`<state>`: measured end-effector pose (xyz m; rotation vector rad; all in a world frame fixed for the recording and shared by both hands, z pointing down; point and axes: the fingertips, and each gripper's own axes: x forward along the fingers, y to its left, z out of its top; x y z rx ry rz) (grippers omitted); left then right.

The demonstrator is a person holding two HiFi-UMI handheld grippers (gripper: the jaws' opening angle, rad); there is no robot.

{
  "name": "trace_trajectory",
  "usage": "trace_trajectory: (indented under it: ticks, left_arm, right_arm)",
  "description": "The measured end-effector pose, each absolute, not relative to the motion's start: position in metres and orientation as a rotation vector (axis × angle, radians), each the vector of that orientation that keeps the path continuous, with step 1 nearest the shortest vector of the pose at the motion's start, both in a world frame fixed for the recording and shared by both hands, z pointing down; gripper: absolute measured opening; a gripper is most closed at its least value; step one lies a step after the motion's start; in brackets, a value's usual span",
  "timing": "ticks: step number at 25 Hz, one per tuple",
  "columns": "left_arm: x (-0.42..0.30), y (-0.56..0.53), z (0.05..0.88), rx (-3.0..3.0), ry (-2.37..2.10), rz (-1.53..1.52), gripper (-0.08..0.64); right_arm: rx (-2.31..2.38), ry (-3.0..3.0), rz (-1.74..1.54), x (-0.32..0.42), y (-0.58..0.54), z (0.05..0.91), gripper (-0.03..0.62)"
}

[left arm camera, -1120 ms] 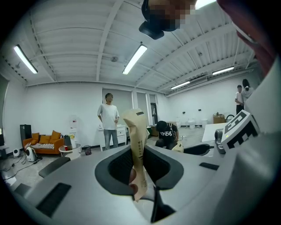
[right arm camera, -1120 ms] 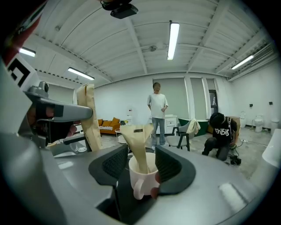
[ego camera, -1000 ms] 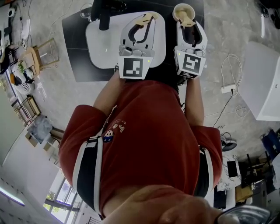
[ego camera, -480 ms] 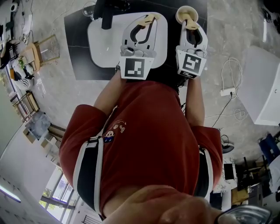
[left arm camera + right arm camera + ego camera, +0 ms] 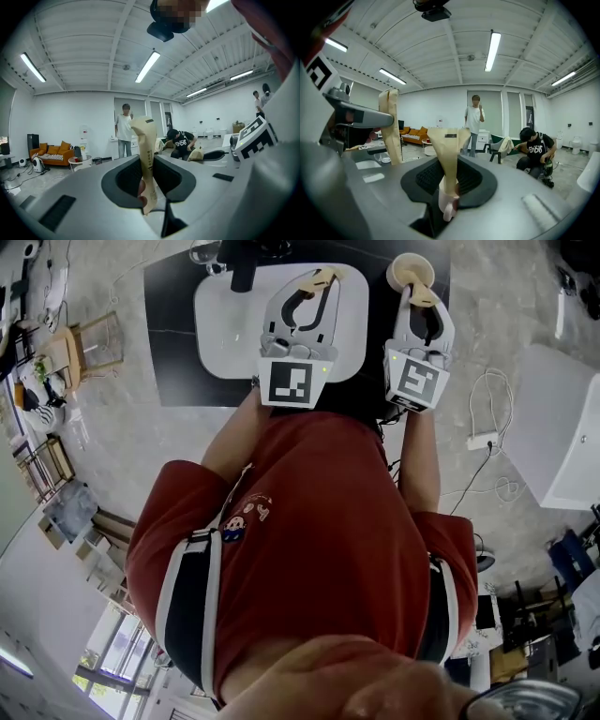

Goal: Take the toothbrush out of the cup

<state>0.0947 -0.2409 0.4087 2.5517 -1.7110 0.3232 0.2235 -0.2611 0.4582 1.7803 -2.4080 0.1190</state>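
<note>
A cream cup stands on the dark mat at the far right, just beyond my right gripper. In the right gripper view the right gripper has just been closing, and its tan pads now press on a pale pink toothbrush handle. The rest of the toothbrush is hidden. My left gripper hovers over the white tray with its tan tips together. In the left gripper view the left gripper shows a small reddish shape by the pads that I cannot identify.
A dark mat lies under the tray, with a black post at its far left corner. A white table and a power strip with cable are at the right. People stand and crouch in the room beyond.
The right gripper's jaws have drawn together at the cup's mouth, from spread wide to nearly touching. Both grippers have shifted slightly to the right in the head view.
</note>
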Motion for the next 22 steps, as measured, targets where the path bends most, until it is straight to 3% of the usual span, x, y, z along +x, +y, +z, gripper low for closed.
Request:
trace_trajectory:
  ticks: [11,22]
  left_arm:
    - [0.054,-0.216,0.383,2.55,-1.782,0.189,0.064]
    - [-0.024,-0.185,0.358,2.509,-1.895,0.063,0.064]
  right_arm:
    - [1.85,-2.414,-0.046,0.205,-0.237,0.402,0.078]
    - [1.792,-2.478,-0.113,0.135,-0.2,0.37,0.078]
